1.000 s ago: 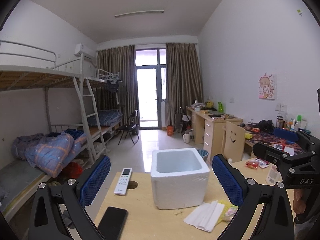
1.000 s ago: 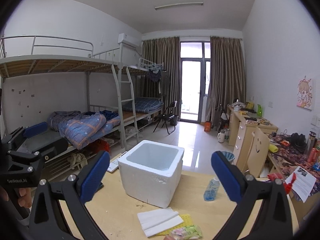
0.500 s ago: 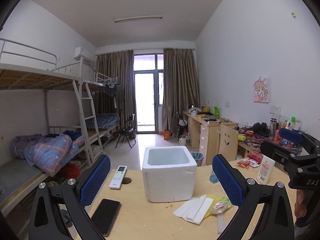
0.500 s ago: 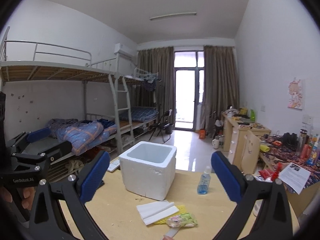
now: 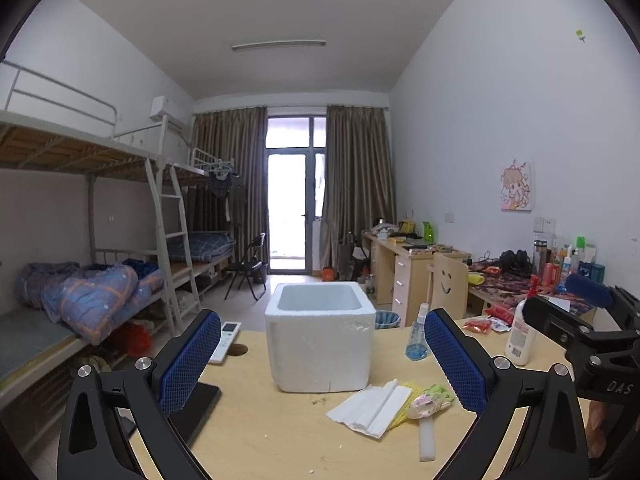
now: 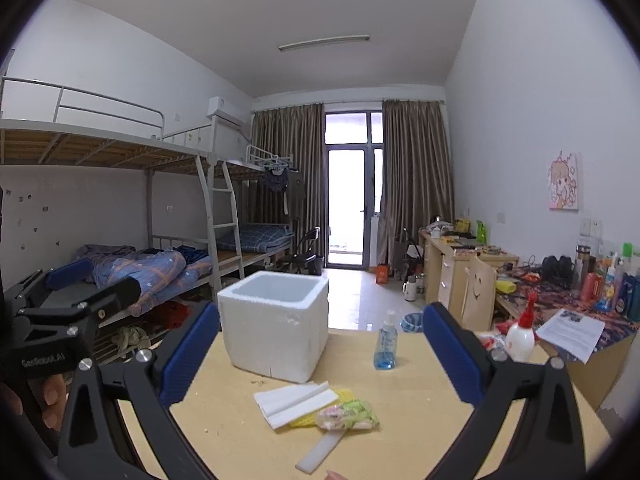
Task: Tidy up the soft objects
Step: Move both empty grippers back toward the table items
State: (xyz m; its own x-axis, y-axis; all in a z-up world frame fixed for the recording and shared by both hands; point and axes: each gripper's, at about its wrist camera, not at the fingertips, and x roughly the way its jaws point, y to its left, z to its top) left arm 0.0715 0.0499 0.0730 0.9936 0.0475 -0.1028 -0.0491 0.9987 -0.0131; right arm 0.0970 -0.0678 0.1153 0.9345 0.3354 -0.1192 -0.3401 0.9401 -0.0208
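- Left tongs [image 5: 322, 364] spread wide in the lower part of the left wrist view, blue pads [image 5: 188, 360] well apart, nothing between them, held above the worktop [image 5: 280, 440].
- Right tongs [image 6: 320, 356] likewise spread wide in the lower part of the right wrist view, nothing gripped.
- White foam box [image 5: 320, 336] upright at frame centre on the worktop, open at the top, hollow and seemingly empty as far as the angle shows.
- Folded white foam sheets [image 5: 370, 404] lying flat just below and right of the box, close to its front face but apart from it.
- Yellow foam net [image 5: 414, 400] tucked against the right edge of the sheets, partly under a small pink-and-green packet [image 5: 430, 398].
- White foam strip [image 5: 426, 438] below the packet, pointing toward the lower edge of the frame.
- Same pile in the right wrist view: sheets [image 6: 296, 398], packet [image 6: 346, 418], strip [image 6: 320, 450], all in the lower middle.
- Blue spray bottle [image 5: 418, 336] standing right of the box, between box and right pad.
- White lotion bottle [image 5: 520, 336] upright at right, near the worktop's far edge.
- Remote control [image 5: 225, 340] and a dark phone [image 5: 196, 404] at left, partly hidden behind the left pad.
- Bunk bed [image 5: 80, 240] along the left of the frame, curtains and balcony door at centre back.
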